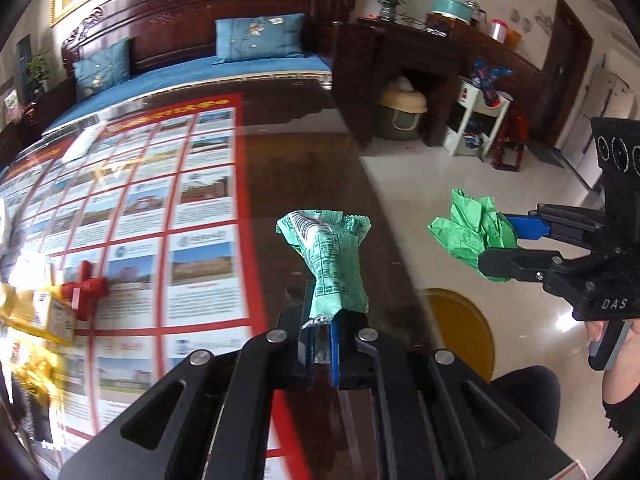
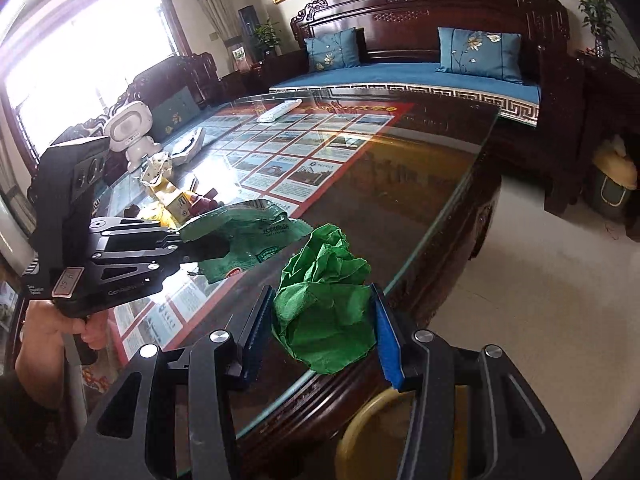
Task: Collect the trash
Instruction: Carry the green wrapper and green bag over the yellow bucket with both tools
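Observation:
My left gripper (image 1: 322,320) is shut on a green snack wrapper (image 1: 332,264) and holds it above the glass table; the same gripper (image 2: 208,248) and wrapper (image 2: 256,236) also show in the right wrist view. My right gripper (image 2: 320,312) is shut on a crumpled green paper ball (image 2: 324,308), held near the table's right edge. In the left wrist view that gripper (image 1: 496,248) holds the green paper (image 1: 472,228) out over the floor.
The glass-topped wooden table (image 2: 440,184) bears a red poster, yellow packaging (image 1: 44,312), a red piece (image 1: 86,288), a white toy robot (image 2: 134,136) and a remote (image 2: 280,110). A yellow round stool (image 1: 460,328) stands below the table's edge. A sofa (image 2: 420,68) stands behind.

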Available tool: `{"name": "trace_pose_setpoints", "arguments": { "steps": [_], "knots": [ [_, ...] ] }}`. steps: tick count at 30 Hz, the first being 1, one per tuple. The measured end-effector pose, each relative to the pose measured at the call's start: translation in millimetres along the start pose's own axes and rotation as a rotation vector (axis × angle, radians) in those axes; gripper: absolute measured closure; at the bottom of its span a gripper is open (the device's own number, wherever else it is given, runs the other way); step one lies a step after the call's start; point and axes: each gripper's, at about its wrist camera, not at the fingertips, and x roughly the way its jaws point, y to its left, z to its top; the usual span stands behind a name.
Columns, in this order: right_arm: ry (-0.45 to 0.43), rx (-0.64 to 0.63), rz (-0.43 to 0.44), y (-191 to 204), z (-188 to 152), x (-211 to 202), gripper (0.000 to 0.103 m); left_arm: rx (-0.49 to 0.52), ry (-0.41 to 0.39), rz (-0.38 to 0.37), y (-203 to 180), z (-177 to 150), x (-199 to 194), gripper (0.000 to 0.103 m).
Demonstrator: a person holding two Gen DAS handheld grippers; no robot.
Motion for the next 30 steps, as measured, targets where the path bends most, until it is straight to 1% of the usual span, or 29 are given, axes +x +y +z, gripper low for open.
{"name": "trace_pose_setpoints", "arguments": {
  "steps": [4,6,13,20,22,26,30],
  "knots": [
    [0.002,0.020,-0.037,-20,-29,-34,0.057,0.030,0.021,-0.069,-43,-2,13,0.097],
    [0.011,0.040,-0.055,-32,-47,-49,0.057,0.060,0.038,-0.094,-66,-3,23,0.097],
    [0.063,0.119,-0.120,-72,-96,-77,0.057,0.157,0.123,-0.174,-139,-11,60,0.097],
    [0.120,0.197,-0.130,-106,-135,-75,0.057,0.240,0.225,-0.201,-193,-21,103,0.097],
    [0.135,0.219,-0.130,-116,-143,-73,0.057,0.255,0.253,-0.208,-201,-22,114,0.097],
    [0.163,0.262,-0.124,-136,-160,-67,0.057,0.285,0.316,-0.196,-214,-26,141,0.097],
    [0.193,0.292,-0.120,-151,-174,-59,0.057,0.278,0.395,-0.194,-221,-32,170,0.097]
  ]
}}
